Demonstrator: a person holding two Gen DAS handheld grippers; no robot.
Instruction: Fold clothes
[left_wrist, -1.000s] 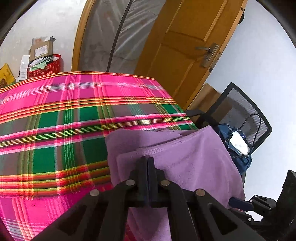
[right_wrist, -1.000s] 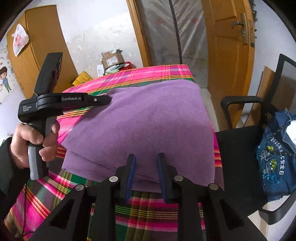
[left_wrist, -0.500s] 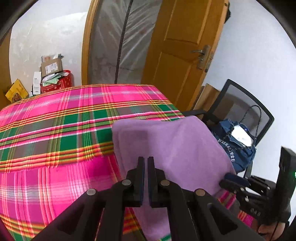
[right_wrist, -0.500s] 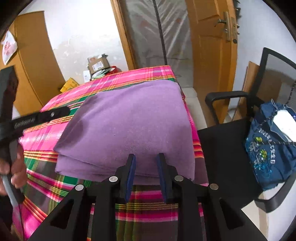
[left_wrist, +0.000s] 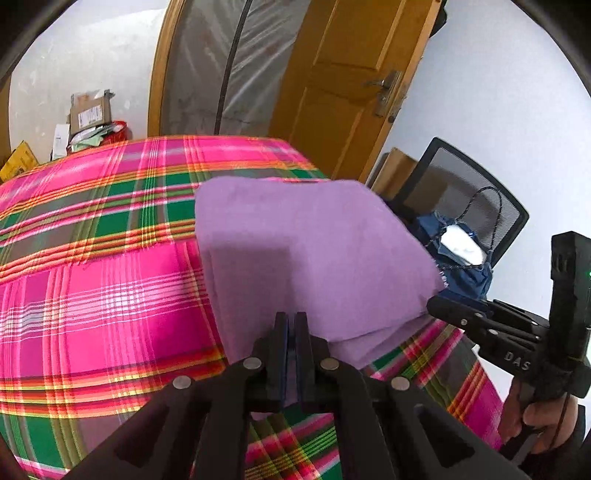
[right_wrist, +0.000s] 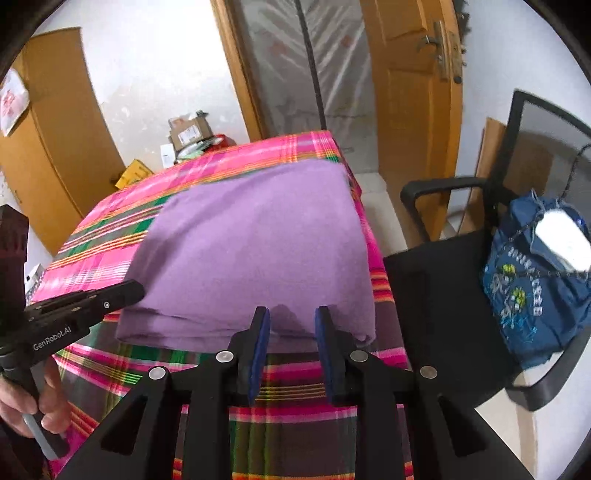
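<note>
Purple cloth (left_wrist: 310, 254), folded into a thick stack, lies on the counter (left_wrist: 103, 280) near its right-hand edge, on top of a pink and green plaid cover. From the right wrist view the layers show along the near edge of the stack, but how many folds lie inside is hard to make out.

The left tool (left_wrist: 290, 325) has its fingers pressed together with nothing visible between them; its tip sits just in front of the near edge of the cloth, and its own body hides the spot below, so I cannot tell whether it touches the fabric. The right tool (right_wrist: 291, 321) stands partly open, its blue pads apart and clear of the cloth, with the near edge of the stack just beyond them. Nothing is pinched there.

Each tool shows at the rim of the other's view, cut off by the frame, and only part of a hand (right_wrist: 22, 402) is visible on the left tool's handle.

Beside the counter stands a black chair (right_wrist: 436, 295) with a blue bag (right_wrist: 535, 280) on its seat; the print on the bag is too small to read. A wooden door (left_wrist: 340, 92) stands behind.
</note>
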